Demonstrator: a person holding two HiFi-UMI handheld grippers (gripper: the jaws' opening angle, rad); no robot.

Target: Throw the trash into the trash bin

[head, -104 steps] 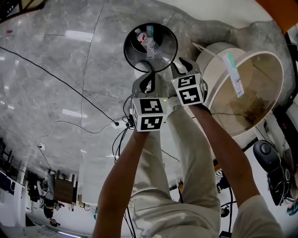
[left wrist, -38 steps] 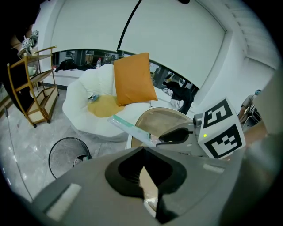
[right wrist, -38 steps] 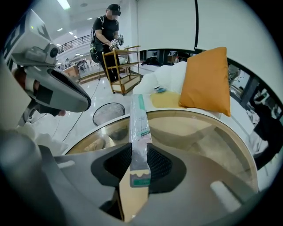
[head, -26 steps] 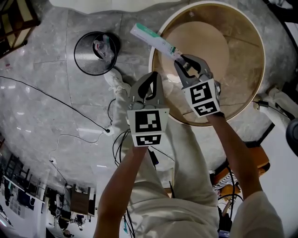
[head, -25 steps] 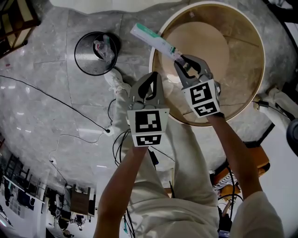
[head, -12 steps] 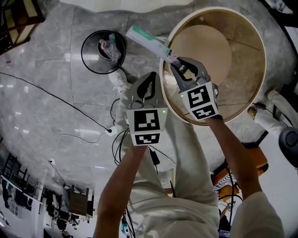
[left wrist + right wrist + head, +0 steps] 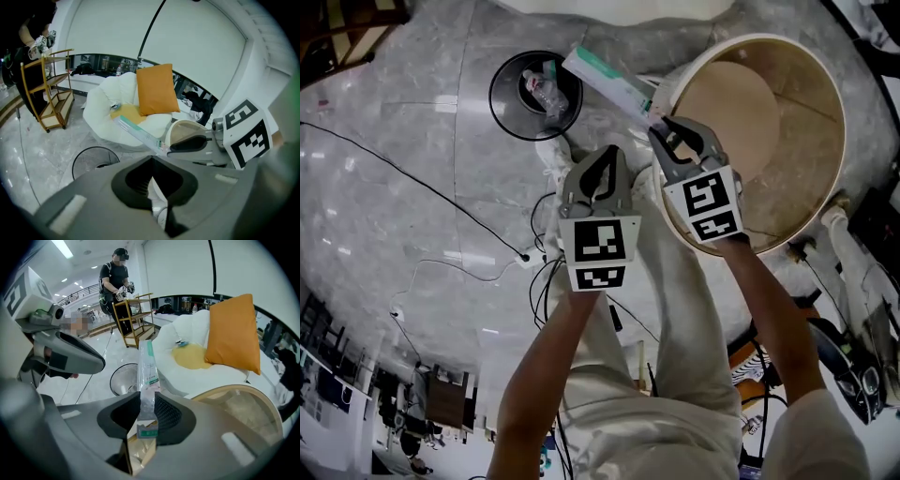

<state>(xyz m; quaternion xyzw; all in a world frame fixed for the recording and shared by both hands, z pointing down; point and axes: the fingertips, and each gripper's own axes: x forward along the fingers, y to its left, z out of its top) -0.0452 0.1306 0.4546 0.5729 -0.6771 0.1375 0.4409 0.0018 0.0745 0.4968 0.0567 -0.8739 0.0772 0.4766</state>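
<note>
Right gripper [image 7: 664, 131]: jaws clamped on one end of a long clear plastic wrapper with green print [image 7: 609, 80], held above the grey marble floor [image 7: 412, 187]. Its far end is near the round black wire trash bin [image 7: 508, 111]. Left gripper [image 7: 603, 155]: jaws together, empty.

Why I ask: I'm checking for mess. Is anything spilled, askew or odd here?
Nothing stands out. The trash bin stands upright with a bottle inside, and the long plastic wrapper is clamped in the right tongs, not dropped.

The floor [image 7: 375, 246] is glossy stone, the wrapper [image 7: 609, 82] clear crinkled plastic.
</note>
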